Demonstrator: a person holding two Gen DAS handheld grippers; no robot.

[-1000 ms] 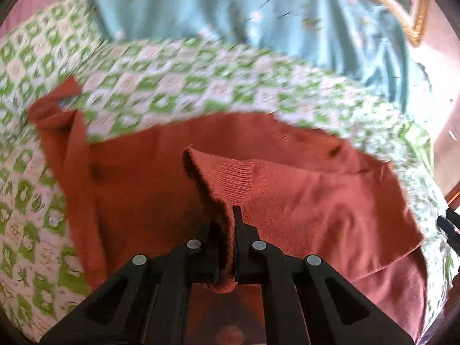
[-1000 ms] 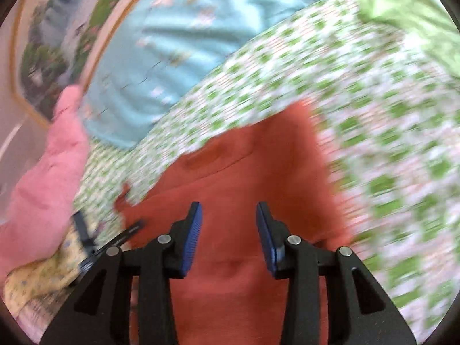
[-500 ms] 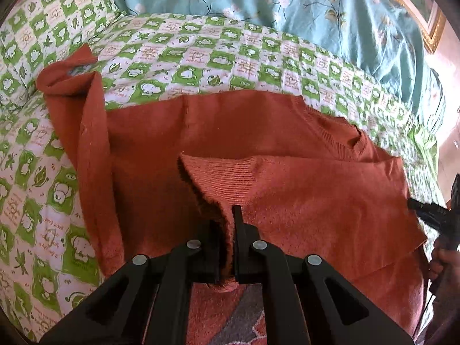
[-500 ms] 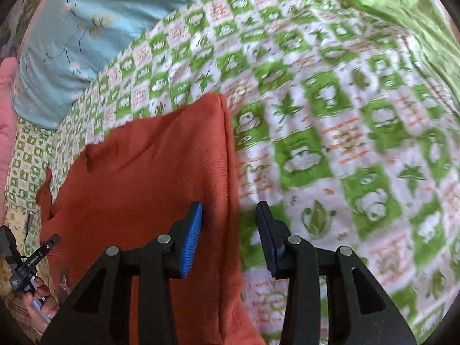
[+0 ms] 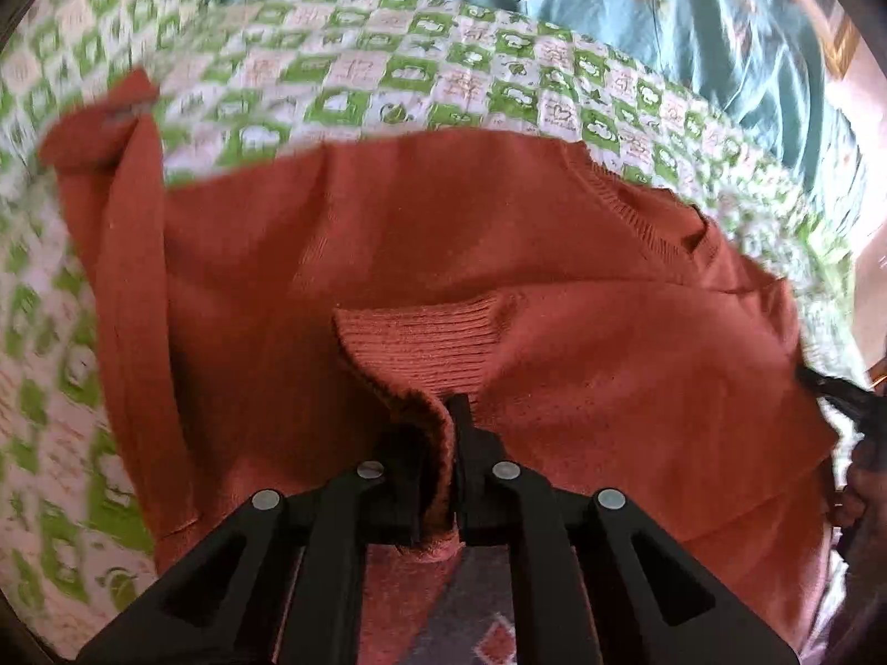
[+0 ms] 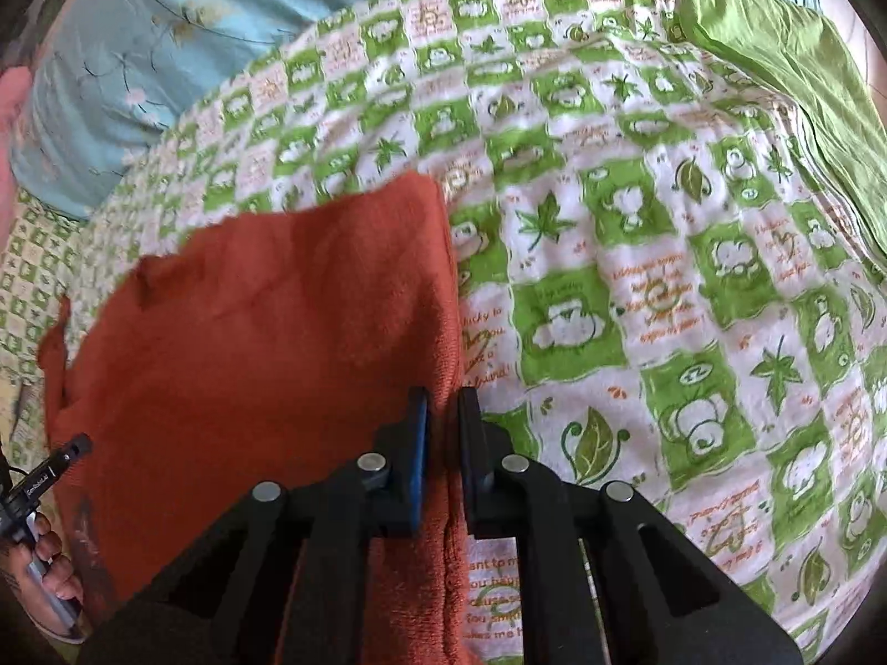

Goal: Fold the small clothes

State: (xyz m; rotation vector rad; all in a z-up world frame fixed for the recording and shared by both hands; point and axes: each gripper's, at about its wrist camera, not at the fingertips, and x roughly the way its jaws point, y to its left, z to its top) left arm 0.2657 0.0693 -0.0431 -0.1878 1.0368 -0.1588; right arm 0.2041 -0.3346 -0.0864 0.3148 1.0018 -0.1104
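A rust-orange knit sweater [image 5: 443, 233] lies spread on a green-and-white checked bedsheet [image 5: 388, 83]. My left gripper [image 5: 450, 421] is shut on the ribbed cuff [image 5: 427, 332] of a sleeve folded across the sweater's body. In the right wrist view the sweater [image 6: 266, 332] fills the left half. My right gripper [image 6: 443, 404] is shut on the sweater's right edge [image 6: 450, 332], where it meets the sheet [image 6: 637, 277]. The other sleeve [image 5: 122, 233] lies along the sweater's left side.
A light blue floral cloth [image 5: 637, 11] lies at the far side of the bed, also in the right wrist view [image 6: 194, 16]. A plain green cloth [image 6: 787, 72] lies at the far right. The left gripper's handle and hand [image 6: 39, 504] show at the lower left.
My right gripper has closed on the sweater's right edge; it was open over it before. My left gripper has kept its hold on the cuff and moved slightly closer to the sweater.
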